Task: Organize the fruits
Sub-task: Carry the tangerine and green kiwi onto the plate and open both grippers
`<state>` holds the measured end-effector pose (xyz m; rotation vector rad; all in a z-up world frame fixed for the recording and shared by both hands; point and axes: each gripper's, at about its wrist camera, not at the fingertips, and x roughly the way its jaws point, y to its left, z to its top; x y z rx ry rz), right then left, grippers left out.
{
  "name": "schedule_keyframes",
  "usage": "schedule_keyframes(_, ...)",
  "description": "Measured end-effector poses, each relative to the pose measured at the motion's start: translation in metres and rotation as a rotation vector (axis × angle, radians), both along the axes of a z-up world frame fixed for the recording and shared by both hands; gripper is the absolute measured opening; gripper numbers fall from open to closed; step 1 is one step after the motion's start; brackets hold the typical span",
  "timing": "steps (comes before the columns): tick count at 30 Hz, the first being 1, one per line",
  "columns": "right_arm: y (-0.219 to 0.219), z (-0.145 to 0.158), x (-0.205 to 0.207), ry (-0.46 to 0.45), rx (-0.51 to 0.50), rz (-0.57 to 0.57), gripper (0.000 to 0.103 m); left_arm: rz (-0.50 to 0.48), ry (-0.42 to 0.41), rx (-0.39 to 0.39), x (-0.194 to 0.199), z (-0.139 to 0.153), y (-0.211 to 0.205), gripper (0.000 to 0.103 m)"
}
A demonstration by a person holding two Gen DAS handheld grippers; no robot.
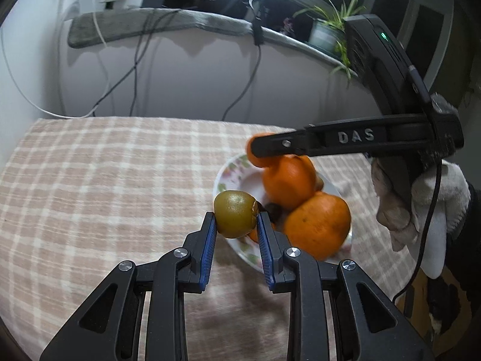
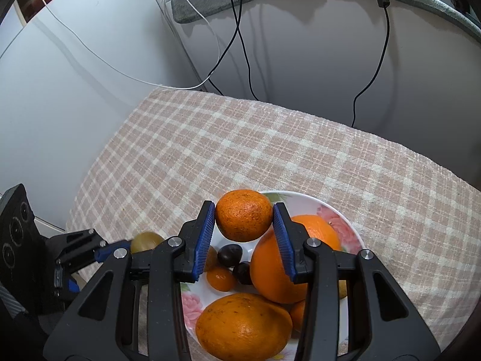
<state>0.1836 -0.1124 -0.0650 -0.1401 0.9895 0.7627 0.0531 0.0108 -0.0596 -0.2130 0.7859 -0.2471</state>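
big orange nearest — cables behind

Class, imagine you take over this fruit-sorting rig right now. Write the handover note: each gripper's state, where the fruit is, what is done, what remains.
Left gripper: shut on a green fruit, held at the near-left edge of the plate.
Right gripper: shut on a small mandarin, held above the plate's far side.
On the plate: two big oranges, a small orange fruit, two dark round fruits.
Done: two fruits gripped and lifted; none lie on the checked cloth yet.
Left: set both held fruits down, then sort the rest from the plate.
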Motion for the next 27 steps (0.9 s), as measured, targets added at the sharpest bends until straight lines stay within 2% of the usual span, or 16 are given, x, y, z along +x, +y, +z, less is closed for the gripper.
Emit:
schedule_keyframes(7,0.000,-0.003,0.000,0.002,-0.001,0.006,0.042,-0.038,0.021,0.006,-0.002,-0.005,-0.016,0.026)
schedule_keyframes(19,0.003,-0.003,-0.002,-0.009,-0.013,0.012,0.042,-0.049,0.030,0.021,-0.001,-0.005,-0.021,0.028)
schedule_keyframes(22,0.003,-0.003,-0.003,-0.010,-0.016,0.013,0.042,-0.053,0.026,0.030,-0.001,-0.004,-0.024,0.035)
schedule_keyframes(23,0.003,-0.003,-0.003,-0.010,-0.015,0.012,0.044,-0.053,0.024,0.030,-0.002,-0.003,-0.025,0.040)
schedule_keyframes(26,0.002,0.001,-0.004,-0.027,-0.004,0.008,0.061,-0.055,0.018,0.033,-0.002,-0.002,-0.025,0.041)
schedule_keyframes(27,0.002,0.002,-0.005,-0.033,0.000,0.008,0.061,-0.054,0.017,0.034,-0.003,-0.002,-0.025,0.041)
